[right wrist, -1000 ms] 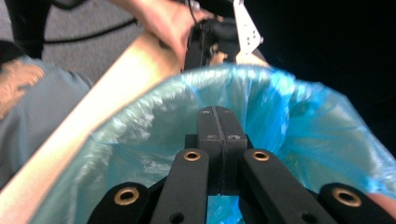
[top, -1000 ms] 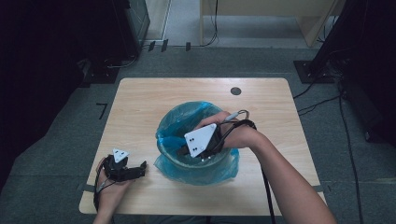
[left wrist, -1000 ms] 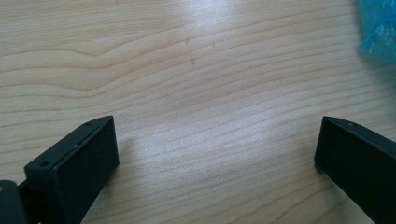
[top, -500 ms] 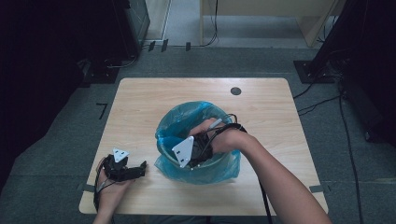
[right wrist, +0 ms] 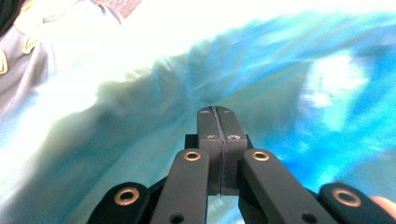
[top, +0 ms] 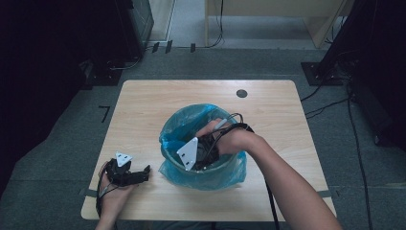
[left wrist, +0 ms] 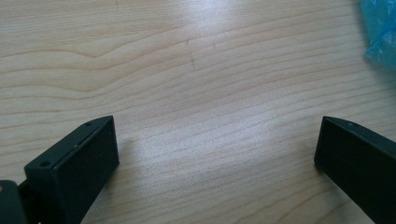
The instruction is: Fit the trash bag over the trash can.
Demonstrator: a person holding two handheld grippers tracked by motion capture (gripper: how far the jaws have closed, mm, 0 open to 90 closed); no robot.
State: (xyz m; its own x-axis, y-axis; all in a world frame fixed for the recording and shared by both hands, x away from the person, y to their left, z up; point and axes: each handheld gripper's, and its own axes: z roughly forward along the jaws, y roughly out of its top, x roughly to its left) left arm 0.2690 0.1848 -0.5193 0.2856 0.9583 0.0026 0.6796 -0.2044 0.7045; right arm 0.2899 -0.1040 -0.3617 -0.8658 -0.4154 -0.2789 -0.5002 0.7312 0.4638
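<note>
My right claw (top: 203,152) is down inside the bin with the blue bag (top: 225,170), which stands in the middle of the desk (top: 143,110), and in the right gripper view its two jaws are pressed flat together with nothing between them and blue plastic all around. My left claw (top: 143,173) rests near the front left corner of the desk, just beside the bin but not touching it, lying in my left hand (top: 115,194). Its jaws stand wide apart over the bare wood and hold nothing.
</note>
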